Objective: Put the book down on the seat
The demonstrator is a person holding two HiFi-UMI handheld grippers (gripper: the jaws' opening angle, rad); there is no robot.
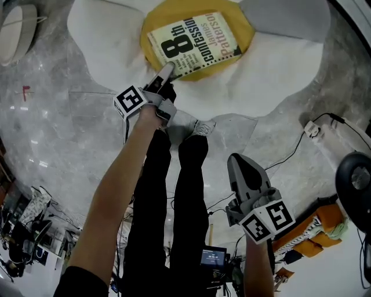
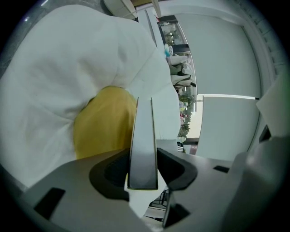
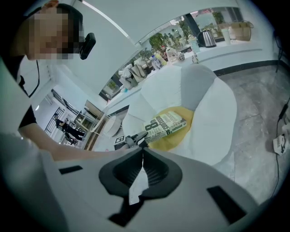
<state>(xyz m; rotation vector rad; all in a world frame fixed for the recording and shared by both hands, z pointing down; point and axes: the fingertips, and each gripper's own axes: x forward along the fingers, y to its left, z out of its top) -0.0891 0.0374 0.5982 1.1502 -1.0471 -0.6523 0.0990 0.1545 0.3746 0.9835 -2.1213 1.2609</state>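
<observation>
The book (image 1: 194, 43), a pale paperback with a large "8th" on its cover, lies flat over the yellow seat cushion (image 1: 225, 67) of a white petal-shaped chair (image 1: 272, 69). My left gripper (image 1: 168, 72) is shut on the book's near corner. In the left gripper view the book's edge (image 2: 144, 136) stands between the pads of the left gripper (image 2: 143, 170), with the yellow cushion (image 2: 104, 127) behind it. My right gripper (image 1: 237, 159) hangs low at the right, shut and empty. The right gripper view shows the right gripper (image 3: 142, 152), the book (image 3: 165, 126) and the cushion (image 3: 179, 138) beyond.
A grey back cushion (image 1: 284, 17) sits at the chair's far side. A round white table (image 1: 17, 32) stands at the far left. A white power strip (image 1: 313, 129) with a black cable lies on the marble floor to the right. The person's legs (image 1: 174, 191) stand before the chair.
</observation>
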